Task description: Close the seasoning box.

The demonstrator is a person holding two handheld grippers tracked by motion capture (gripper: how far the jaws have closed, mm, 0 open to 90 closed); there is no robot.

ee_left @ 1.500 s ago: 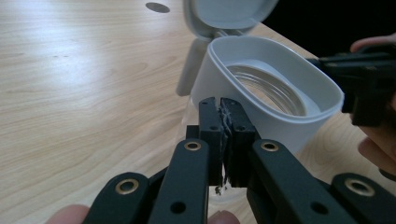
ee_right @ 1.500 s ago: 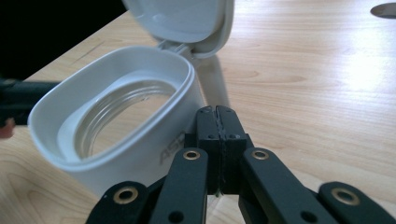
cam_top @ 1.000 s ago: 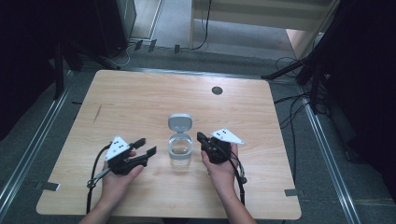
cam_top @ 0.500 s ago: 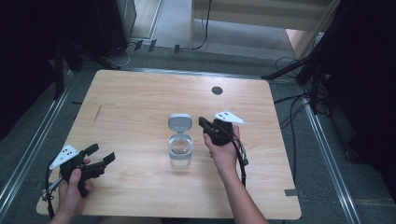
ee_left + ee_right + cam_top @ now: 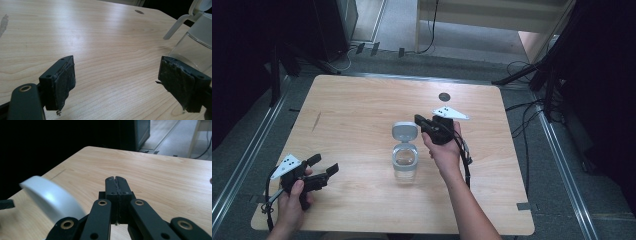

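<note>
The clear jar (image 5: 404, 161) is standing near the middle of the worktop (image 5: 362, 110), its grey lid (image 5: 404, 131) swung open on the side toward the far edge. The right tongs (image 5: 421, 121) are hovering just beside that lid with jaws pressed together on nothing; in the right gripper view the lid (image 5: 52, 198) is showing blurred at the left, and whether they are touching it is hard to tell. The left tongs (image 5: 323, 166) are sitting near the worktop's near left corner, well apart from the jar, jaws spread wide, the jar (image 5: 195, 42) showing past the right jaw.
</note>
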